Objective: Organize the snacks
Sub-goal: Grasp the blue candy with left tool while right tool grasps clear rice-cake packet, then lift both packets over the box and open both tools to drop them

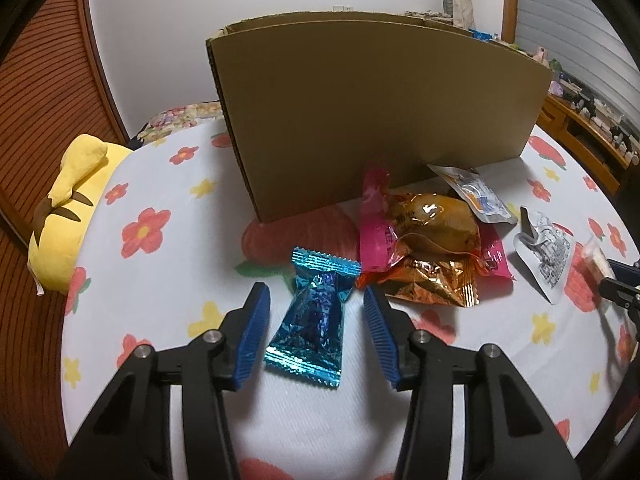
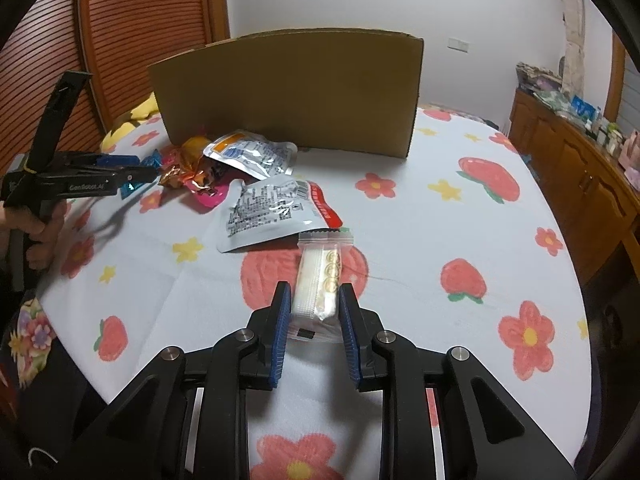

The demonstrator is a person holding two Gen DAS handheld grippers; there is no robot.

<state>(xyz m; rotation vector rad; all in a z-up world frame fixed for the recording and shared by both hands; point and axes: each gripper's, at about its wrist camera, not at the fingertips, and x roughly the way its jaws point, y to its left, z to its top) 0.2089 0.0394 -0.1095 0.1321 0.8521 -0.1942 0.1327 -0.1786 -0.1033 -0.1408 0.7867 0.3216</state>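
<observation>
Left claw (image 1: 316,308): my fingers stand wide apart, one on each side of the blue foil candy (image 1: 310,322); neither blue pad (image 1: 252,338) touches the wrapper, so I hold nothing.
Blue foil candy: flat on the flowered cloth (image 1: 160,184), lengthwise between my left fingers, its far crimped end just beside the orange foil pack (image 1: 434,280).
Right claw (image 2: 316,312): narrowed around the clear cracker pack (image 2: 318,280); both pads sit against its near end, though I cannot tell how firmly they press.
Clear cracker pack: lying on the cloth over a printed strawberry, its far sealed end touching the white printed pouch (image 2: 272,210).
Snack heap: past my left claw, the orange foil pack, a pink wrapper (image 1: 374,224) and a clear-wrapped brown snack (image 1: 434,216) overlap one another; a silver pouch with an orange label (image 1: 474,194) leans on their far side.
White printed pouch: well right of the heap in the left view, near my right claw's tip at that edge.
Cardboard box (image 1: 376,112): upright behind the heap, toward the cloth's far edge, its plain wall facing me.
Yellow plush toy (image 1: 66,216): at the cloth's left edge.
Left hand (image 2: 38,224): wrapped round the left claw's handle, seen from the right view.
</observation>
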